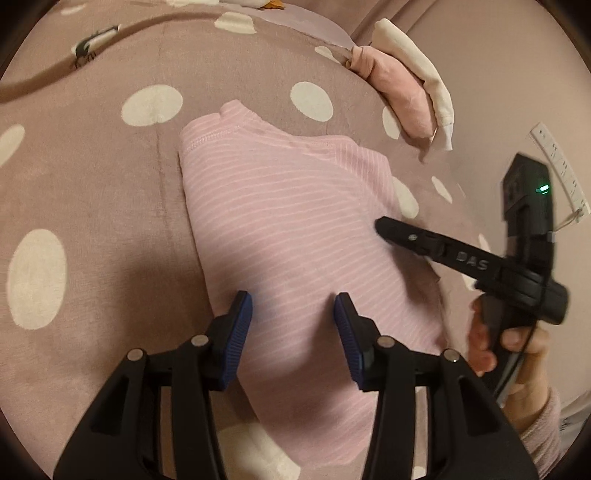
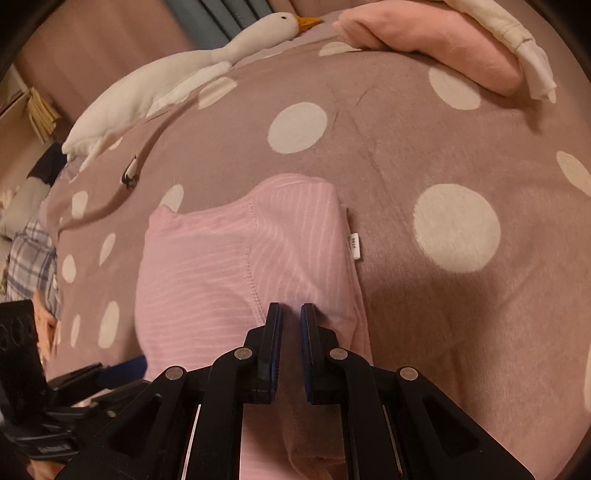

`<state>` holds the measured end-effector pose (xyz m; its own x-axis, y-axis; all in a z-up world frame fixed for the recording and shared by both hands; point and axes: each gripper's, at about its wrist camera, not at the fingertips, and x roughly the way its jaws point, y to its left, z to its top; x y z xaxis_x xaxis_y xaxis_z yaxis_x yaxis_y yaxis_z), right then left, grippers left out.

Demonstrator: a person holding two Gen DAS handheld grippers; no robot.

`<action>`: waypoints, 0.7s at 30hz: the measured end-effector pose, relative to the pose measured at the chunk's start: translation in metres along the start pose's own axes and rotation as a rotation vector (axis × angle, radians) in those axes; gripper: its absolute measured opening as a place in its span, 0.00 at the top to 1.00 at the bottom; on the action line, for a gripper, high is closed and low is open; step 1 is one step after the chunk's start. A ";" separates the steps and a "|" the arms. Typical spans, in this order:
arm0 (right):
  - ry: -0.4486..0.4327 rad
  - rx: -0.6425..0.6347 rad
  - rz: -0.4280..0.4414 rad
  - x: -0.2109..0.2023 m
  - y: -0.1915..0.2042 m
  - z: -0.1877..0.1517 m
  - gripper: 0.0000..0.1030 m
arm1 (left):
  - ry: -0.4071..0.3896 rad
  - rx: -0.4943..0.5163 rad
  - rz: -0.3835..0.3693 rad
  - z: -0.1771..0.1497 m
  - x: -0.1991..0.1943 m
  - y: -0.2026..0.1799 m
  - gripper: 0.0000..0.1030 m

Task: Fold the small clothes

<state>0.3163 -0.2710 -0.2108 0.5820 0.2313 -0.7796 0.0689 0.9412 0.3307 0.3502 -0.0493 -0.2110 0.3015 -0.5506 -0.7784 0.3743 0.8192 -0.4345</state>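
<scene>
folded pink striped garment (image 1: 295,236) lies lengthwise away, bare polka-dot blanket (image 1: 92,177) all round; left gripper (image 1: 293,314) spread wide, right gripper (image 2: 291,314) nearly closed, holding nothing.

Your right gripper (image 2: 291,314) hangs over the pink striped garment (image 2: 221,266), its jaws nearly closed with only a thin gap and no cloth visibly pinched. The garment lies folded on the dotted mauve blanket (image 2: 424,155), a white tag (image 2: 355,246) at its right edge. Beyond lie a plush goose (image 2: 177,70) and a pile of folded clothes (image 2: 443,33).
</scene>
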 end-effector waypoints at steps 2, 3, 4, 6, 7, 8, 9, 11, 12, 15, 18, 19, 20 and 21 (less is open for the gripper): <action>-0.014 -0.042 -0.012 -0.011 0.007 -0.005 0.94 | -0.003 0.028 0.019 -0.007 -0.004 -0.004 0.46; -0.024 -0.071 -0.003 -0.019 0.011 -0.011 0.93 | -0.003 0.044 0.031 -0.012 -0.005 -0.007 0.45; -0.031 -0.090 0.006 -0.025 0.014 -0.015 0.93 | -0.004 0.066 0.050 -0.018 -0.006 -0.009 0.44; -0.031 -0.115 0.038 -0.036 0.016 -0.027 0.92 | 0.005 0.106 0.087 -0.028 -0.004 -0.013 0.41; -0.026 -0.126 0.054 -0.038 0.015 -0.030 0.90 | 0.014 0.121 0.101 -0.035 -0.004 -0.014 0.40; -0.020 -0.137 0.060 -0.039 0.015 -0.035 0.90 | 0.027 0.124 0.105 -0.041 -0.003 -0.012 0.40; -0.009 -0.153 0.051 -0.039 0.015 -0.042 0.90 | 0.040 0.121 0.103 -0.044 0.001 -0.011 0.40; 0.017 -0.173 0.015 -0.033 0.015 -0.052 0.90 | 0.051 0.112 0.103 -0.051 0.005 -0.007 0.40; 0.030 -0.172 0.005 -0.029 0.014 -0.054 0.90 | 0.047 0.111 0.106 -0.052 0.005 -0.008 0.40; 0.037 -0.156 -0.002 -0.024 0.013 -0.057 0.90 | 0.043 0.105 0.116 -0.054 0.003 -0.010 0.40; 0.039 -0.146 -0.001 -0.029 0.012 -0.059 0.90 | 0.046 0.115 0.125 -0.057 0.001 -0.014 0.40; 0.043 -0.150 -0.005 -0.030 0.013 -0.060 0.90 | 0.047 0.116 0.128 -0.057 0.000 -0.014 0.40; 0.046 -0.152 -0.009 -0.030 0.013 -0.061 0.90 | 0.048 0.113 0.129 -0.059 0.000 -0.015 0.40; 0.050 -0.152 -0.014 -0.030 0.013 -0.062 0.90 | 0.049 0.110 0.130 -0.059 0.000 -0.015 0.40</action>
<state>0.2499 -0.2509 -0.2161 0.5409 0.2258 -0.8102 -0.0486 0.9701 0.2380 0.2927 -0.0520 -0.2314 0.3116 -0.4308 -0.8469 0.4299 0.8588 -0.2787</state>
